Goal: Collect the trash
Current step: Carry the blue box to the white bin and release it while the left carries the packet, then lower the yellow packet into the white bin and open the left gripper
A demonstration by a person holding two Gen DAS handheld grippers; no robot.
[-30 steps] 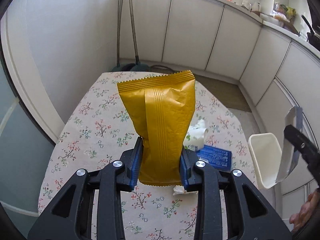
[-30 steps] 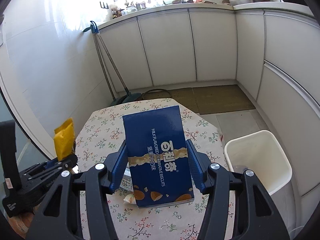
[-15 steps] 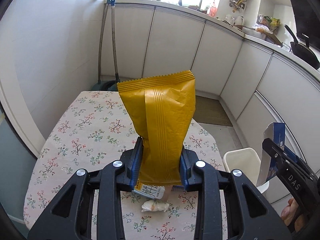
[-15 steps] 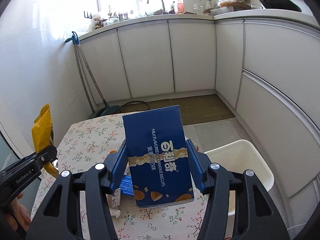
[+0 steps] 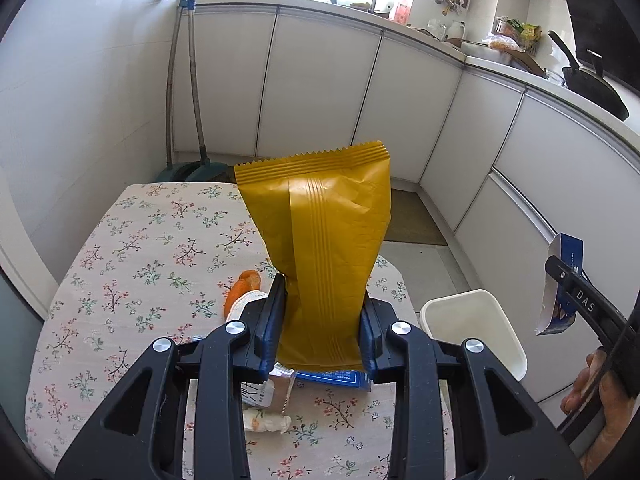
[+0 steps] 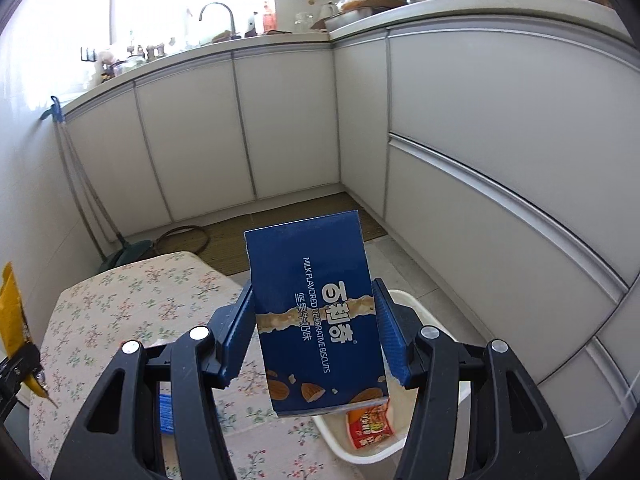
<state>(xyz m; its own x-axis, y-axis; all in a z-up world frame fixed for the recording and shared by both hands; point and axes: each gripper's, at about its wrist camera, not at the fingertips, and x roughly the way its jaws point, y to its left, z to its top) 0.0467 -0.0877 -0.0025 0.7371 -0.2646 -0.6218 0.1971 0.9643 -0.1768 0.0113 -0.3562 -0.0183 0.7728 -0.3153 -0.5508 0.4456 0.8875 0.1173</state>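
Both hands are loaded. The left gripper (image 5: 323,326) pinches a mustard-yellow snack wrapper (image 5: 320,240) low on its body, pads pressed against either edge, the crimped top seal standing up toward twelve o'clock. It looks light, thin and crinkly, and it pinches in narrow where the pads bite, so a hold on the lower part, as here, seems about right; any higher and the foil would likely flop.

The right gripper (image 6: 316,336) clamps a blue biscuit box (image 6: 320,320) across its width, fingers spread wide to span it, one pad on each long side. The box stands nearly upright, tilted a touch to eleven o'clock. Cardboard, stiff and probably empty: it should take the squeeze, though too hard a pinch could buckle the sides.

In the right wrist view, the white bin (image 6: 404,446) sits at five o'clock beneath the box, a red packet (image 6: 370,424) already lying in it. In the left wrist view the same bin (image 5: 476,332) is at four o'clock, beside the floral tablecloth (image 5: 132,264).

More litter waits on the table: an orange peel (image 5: 240,290) at nine o'clock of the left jaws, a crumpled tissue (image 5: 266,422) at six o'clock, and a flat blue wrapper (image 5: 334,378) just below the pads.
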